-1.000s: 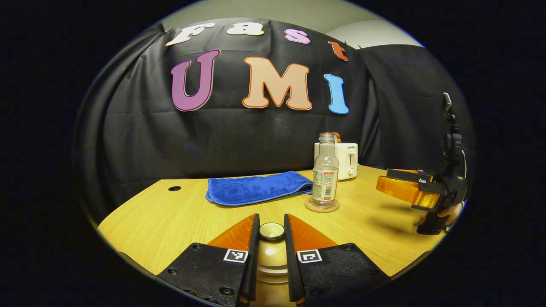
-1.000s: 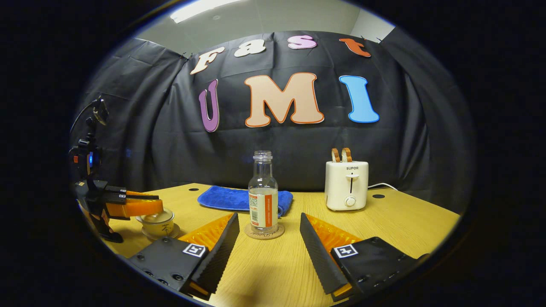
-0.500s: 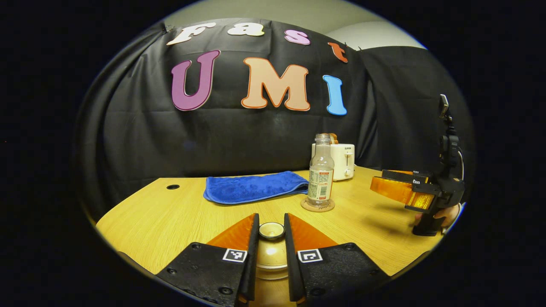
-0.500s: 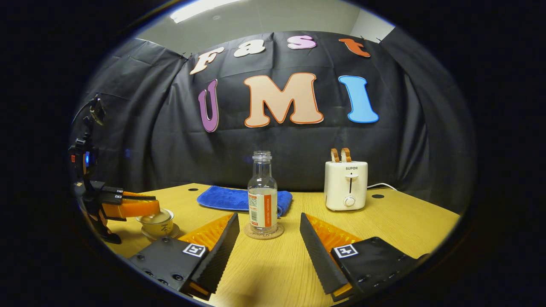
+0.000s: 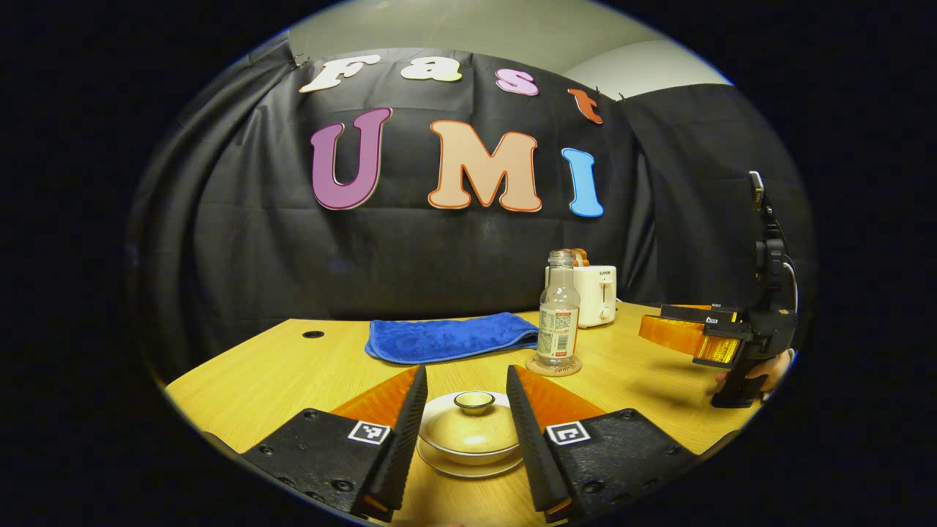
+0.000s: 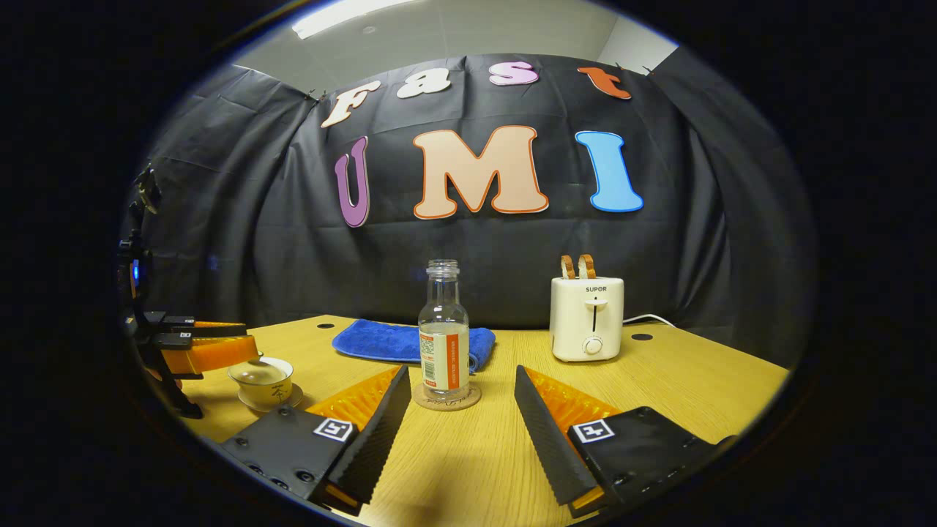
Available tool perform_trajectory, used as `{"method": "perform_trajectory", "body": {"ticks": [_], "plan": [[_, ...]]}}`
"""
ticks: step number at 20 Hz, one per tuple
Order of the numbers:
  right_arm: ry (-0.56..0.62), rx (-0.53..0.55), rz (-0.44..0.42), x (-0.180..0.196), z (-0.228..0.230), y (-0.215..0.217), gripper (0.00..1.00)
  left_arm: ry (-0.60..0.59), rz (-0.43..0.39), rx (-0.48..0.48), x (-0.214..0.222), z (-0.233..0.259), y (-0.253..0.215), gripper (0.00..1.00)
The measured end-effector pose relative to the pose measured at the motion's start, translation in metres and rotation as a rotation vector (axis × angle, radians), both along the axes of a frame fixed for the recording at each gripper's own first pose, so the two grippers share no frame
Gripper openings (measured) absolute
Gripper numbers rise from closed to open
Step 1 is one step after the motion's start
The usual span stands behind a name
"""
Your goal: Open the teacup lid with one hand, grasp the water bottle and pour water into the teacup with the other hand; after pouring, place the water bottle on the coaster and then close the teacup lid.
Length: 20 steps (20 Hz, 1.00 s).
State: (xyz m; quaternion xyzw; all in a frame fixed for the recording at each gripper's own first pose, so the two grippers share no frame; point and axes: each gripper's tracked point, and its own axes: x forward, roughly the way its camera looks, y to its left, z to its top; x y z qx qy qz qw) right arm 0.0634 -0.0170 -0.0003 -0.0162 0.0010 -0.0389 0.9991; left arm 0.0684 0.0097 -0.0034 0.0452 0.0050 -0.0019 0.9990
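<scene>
Bare table point(image 6: 703, 380) right, toaster point(image 6: 586, 319) and towel point(image 6: 381, 341) behind bottle point(image 6: 443, 333)

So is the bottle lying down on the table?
No, the bottle stands upright on the round coaster, in front of the blue cloth.

The left claw point(image 5: 467, 399) stands open, its two fingers on either side of the teacup point(image 5: 472, 440) without touching it. The lid point(image 5: 470, 428) sits on the cup, its small knob point(image 5: 474, 400) up, and a saucer point(image 5: 468, 466) is under the cup. Farther on the wooden tabletop point(image 5: 271, 377) an uncapped water bottle point(image 5: 558, 311) stands upright on a round coaster point(image 5: 553, 365). A folded blue cloth point(image 5: 450, 337) lies to its left, and a white toaster point(image 5: 596, 294) stands behind. At the right edge the other claw point(image 5: 692, 331) hovers above the tabletop, held by a hand point(image 5: 765, 364).
</scene>
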Motion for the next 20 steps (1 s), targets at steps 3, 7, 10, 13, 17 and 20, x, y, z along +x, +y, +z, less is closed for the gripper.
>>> {"method": "perform_trajectory", "body": {"ticks": [3, 7, 10, 13, 17, 20], "plan": [[0.0, 0.0, -0.004, -0.003, 0.001, 0.0, 0.92, -0.007, 0.032, 0.002, -0.01, 0.0, 0.009, 0.78], [-0.001, 0.0, -0.01, -0.008, 0.001, -0.002, 0.92, -0.018, 0.124, 0.006, -0.022, 0.003, 0.032, 0.95], [-0.001, 0.0, -0.012, -0.012, 0.001, -0.004, 0.87, -0.027, 0.237, 0.008, -0.031, 0.005, 0.058, 0.95], [0.0, -0.001, -0.014, -0.019, -0.006, -0.009, 0.92, -0.03, 0.291, 0.009, -0.037, 0.006, 0.067, 0.94], [-0.004, -0.002, -0.044, -0.029, -0.005, -0.018, 0.92, -0.032, 0.316, 0.009, -0.038, 0.006, 0.071, 0.95], [-0.005, -0.003, -0.062, -0.032, -0.005, -0.022, 0.96, -0.035, 0.356, 0.01, -0.041, 0.007, 0.079, 0.95]]}}
